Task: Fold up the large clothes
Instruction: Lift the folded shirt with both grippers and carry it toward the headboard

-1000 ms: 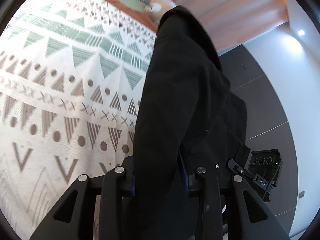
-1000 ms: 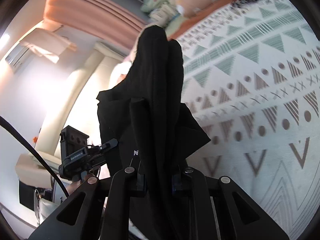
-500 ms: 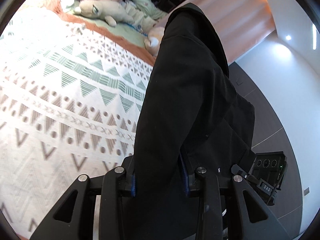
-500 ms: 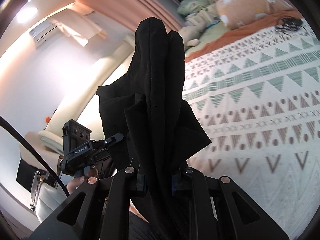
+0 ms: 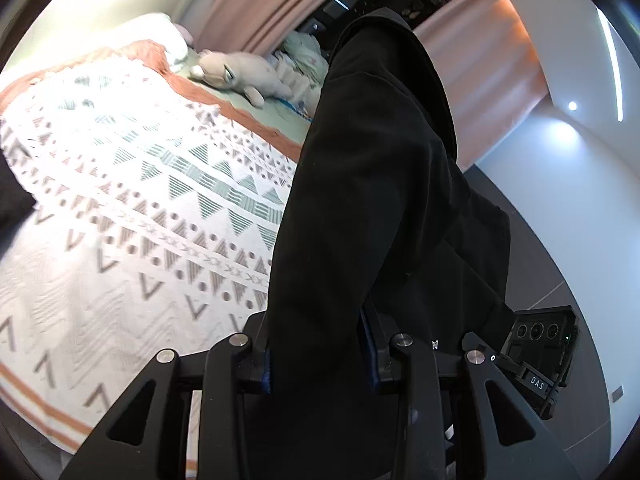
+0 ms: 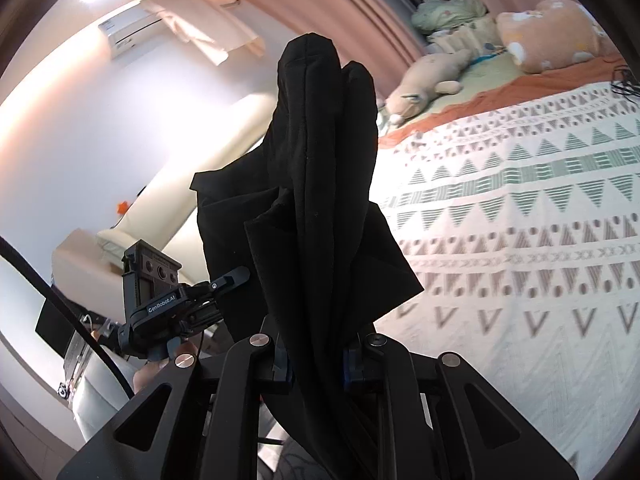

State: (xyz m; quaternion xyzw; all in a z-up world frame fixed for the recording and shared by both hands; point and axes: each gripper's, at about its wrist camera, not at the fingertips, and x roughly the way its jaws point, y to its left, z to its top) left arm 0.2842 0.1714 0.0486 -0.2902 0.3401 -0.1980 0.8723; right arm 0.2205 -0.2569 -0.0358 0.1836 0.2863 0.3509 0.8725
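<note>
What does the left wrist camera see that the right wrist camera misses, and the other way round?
Only the left wrist view shows a white pillow at the head of the bed, a long ceiling light strip, and the right gripper off to the side.

Only the right wrist view shows a wall air conditioner, an orange plush cushion, a cream sofa, and the left gripper.

Both show the black garment clamped in their fingers, the patterned bedspread and a beige plush toy.

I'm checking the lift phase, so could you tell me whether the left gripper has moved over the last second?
Yes. The left gripper, shut on the black garment, has tilted up and back: the plush toy and curtain now show.
</note>
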